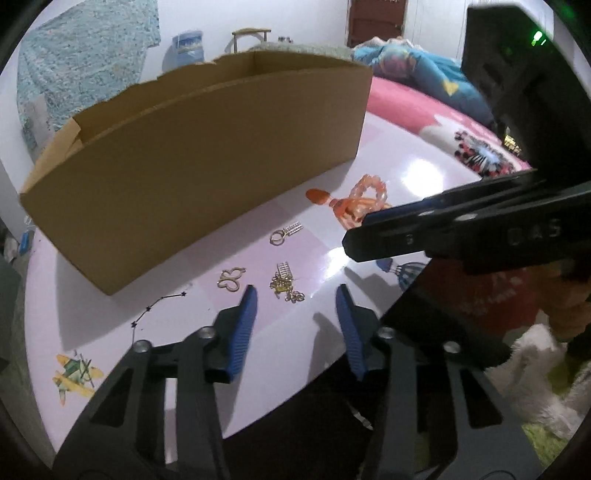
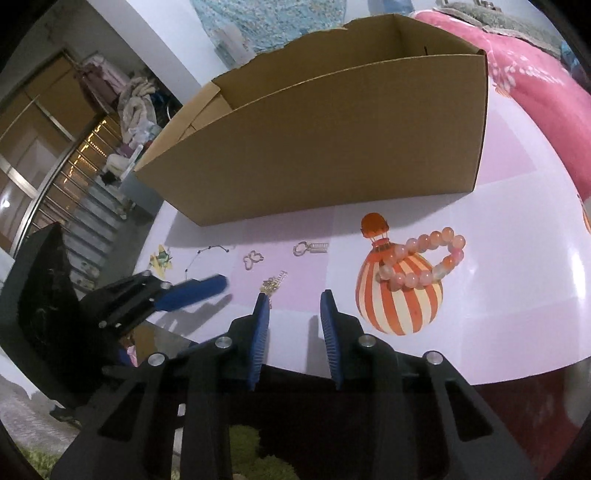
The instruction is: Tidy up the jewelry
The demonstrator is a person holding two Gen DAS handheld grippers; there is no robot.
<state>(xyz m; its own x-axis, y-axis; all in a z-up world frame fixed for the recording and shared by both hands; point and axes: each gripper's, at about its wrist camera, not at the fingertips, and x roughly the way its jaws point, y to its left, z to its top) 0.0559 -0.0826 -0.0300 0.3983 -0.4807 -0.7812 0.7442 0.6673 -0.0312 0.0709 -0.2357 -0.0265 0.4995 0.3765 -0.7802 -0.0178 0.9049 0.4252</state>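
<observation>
Gold chain cluster (image 1: 286,284) lay just ahead of left tongs (image 1: 295,295), nearer than right tongs (image 2: 293,295); long axis ran away toward box (image 1: 207,155); both tongs parted, empty.

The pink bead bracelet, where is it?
In the right wrist view the bracelet lies right of centre on the table, over a printed striped balloon, before the box.

Room, dim, artificial light. White walls (image 1: 207,22). Patterned teal cloth (image 1: 74,62) hanging on far wall, left. Brown door (image 1: 376,18) far right. Bed with pink blanket (image 2: 535,92) and blue quilt (image 1: 424,62), right. Glazed doors (image 2: 33,155) far left, clothes pile (image 2: 140,107) beside. Green rug (image 2: 251,458) on near floor.
</observation>
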